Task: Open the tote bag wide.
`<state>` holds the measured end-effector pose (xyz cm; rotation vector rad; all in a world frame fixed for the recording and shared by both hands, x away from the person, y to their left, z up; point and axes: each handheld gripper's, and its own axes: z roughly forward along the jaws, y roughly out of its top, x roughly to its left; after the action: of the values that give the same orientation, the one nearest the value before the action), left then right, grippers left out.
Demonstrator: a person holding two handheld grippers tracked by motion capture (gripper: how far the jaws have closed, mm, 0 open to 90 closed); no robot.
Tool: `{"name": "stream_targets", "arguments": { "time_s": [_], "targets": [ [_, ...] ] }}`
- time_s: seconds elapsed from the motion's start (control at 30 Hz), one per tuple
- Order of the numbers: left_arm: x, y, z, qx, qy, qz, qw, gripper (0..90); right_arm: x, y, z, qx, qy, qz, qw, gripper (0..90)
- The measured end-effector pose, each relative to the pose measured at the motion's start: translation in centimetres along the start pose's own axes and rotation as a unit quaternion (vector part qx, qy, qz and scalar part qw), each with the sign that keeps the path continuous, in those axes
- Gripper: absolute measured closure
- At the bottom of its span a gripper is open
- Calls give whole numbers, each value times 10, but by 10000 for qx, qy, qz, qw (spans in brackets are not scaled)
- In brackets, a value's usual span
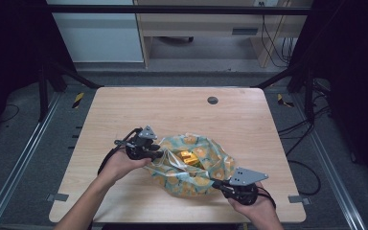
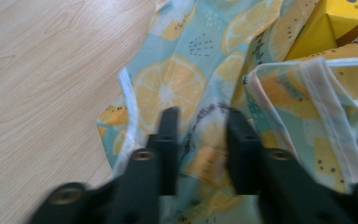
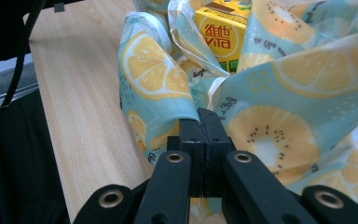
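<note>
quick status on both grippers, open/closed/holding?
Left gripper: jaws apart, straddling the fruit-print bag fabric, not clamped.
Right gripper: jaws shut, pinching the bag's edge.

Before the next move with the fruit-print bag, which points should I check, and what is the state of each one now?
1. Right hand-held gripper grips the fruit-print bag: ok; its jaws are shut on a fold of the bag at its near edge.
2. Left hand-held gripper grips the bag: not ok; its jaws stand apart with bag material between them.
3. Bag mouth open: ok; the yellow carton shows inside.
4. Carton fully inside the bag: cannot tell; folds hide its lower part.
5. Bag lies wholly on the table: ok in the high view.
</note>
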<state>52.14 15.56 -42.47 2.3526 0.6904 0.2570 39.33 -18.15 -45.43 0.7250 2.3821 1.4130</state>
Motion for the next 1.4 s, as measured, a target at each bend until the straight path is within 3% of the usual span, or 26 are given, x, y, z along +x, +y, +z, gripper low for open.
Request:
{"name": "stream_targets", "arguments": {
  "time_s": [0.07,0.17,0.2,0.27,0.3,0.47,0.6,0.73,0.83,0.87,1.17,1.4],
  "targets": [
    [4,2,-3,-34,159,-76,9998,848,-1,0,-2,35,0,-35,10000,900],
    [8,3,-8,-154,316,-205,9992,879,-1,-1,-4,125,-34,-71,9999,900],
    [13,3,-13,-263,539,-321,9977,882,-2,-2,-6,265,-68,-124,9995,900],
    [18,2,-18,-404,688,-444,9958,883,-2,-4,-9,379,-115,-181,9991,900],
    [18,2,-18,-404,688,-444,9958,884,-2,-4,-9,379,-115,-181,9991,900],
    [22,6,-19,-761,926,-622,9908,884,-15,-10,-16,655,-404,-219,9968,900],
    [24,7,-18,-767,1034,-618,9898,886,-23,-15,-22,771,-544,-170,9954,900],
    [26,5,-17,-732,1000,-667,9901,887,-28,-24,-27,950,-623,-100,9935,900],
    [25,4,-9,-570,940,-629,9919,887,-31,-28,-27,1012,-630,-32,9929,900],
    [24,3,-5,-528,913,-642,9923,887,-34,-32,-24,1132,-674,-8,9913,900],
    [27,-8,25,-250,818,-782,9933,887,-44,-41,-14,1414,-707,208,9872,900],
    [29,-16,37,-95,815,-874,9928,889,-45,-44,-11,1544,-671,305,9853,900]
  ]
}}
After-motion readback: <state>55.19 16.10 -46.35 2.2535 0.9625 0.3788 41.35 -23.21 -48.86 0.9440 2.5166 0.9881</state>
